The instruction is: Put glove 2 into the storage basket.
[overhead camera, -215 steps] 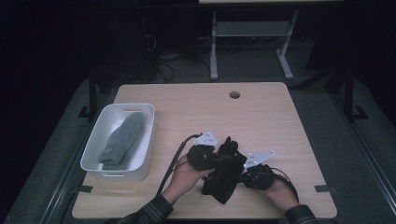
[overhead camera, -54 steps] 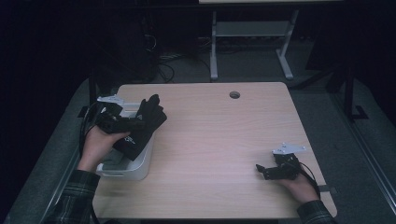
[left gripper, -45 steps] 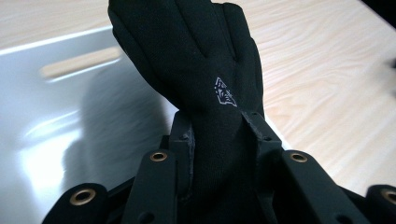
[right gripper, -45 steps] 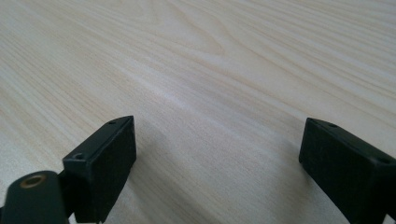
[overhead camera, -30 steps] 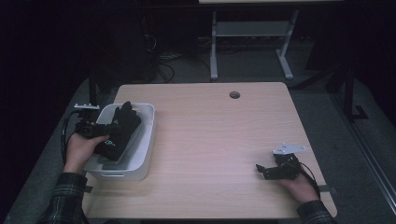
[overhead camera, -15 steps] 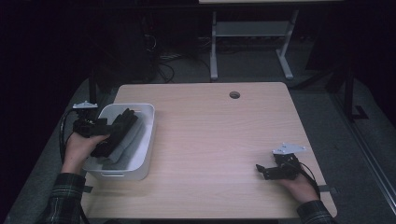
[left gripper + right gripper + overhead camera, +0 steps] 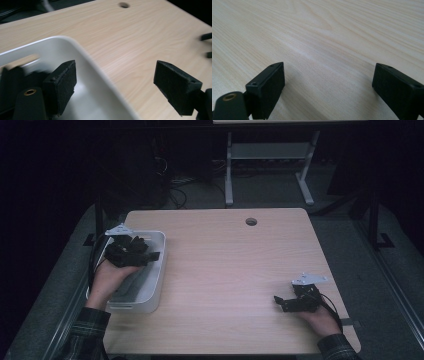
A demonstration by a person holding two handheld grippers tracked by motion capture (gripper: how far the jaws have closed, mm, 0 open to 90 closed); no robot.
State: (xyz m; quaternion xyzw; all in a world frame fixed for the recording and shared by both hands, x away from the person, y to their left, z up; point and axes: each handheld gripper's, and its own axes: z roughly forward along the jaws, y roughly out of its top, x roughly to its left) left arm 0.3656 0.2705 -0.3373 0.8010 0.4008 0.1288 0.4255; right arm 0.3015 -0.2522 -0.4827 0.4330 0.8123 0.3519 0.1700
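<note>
left gripper (image 7: pixel 150 255): jaws apart after just opening, nothing between, over bin (image 7: pixel 159 270) rim | cloth (image 7: pixel 131 282): dark grey, lying inside bin at table (image 7: pixel 240 270) left edge | right gripper (image 7: pixel 276 300): jaws apart, empty, low on bare wood at right, well apart from bin

We see a light wooden table (image 7: pixel 225 270) with a round cable hole (image 7: pixel 251 221) near its far edge. On its left side a white rectangular bin (image 7: pixel 150 290) rests directly on the wood, overhanging nothing. On the near right, the right gripper (image 7: pixel 280 302) rests on the tabletop.
</note>
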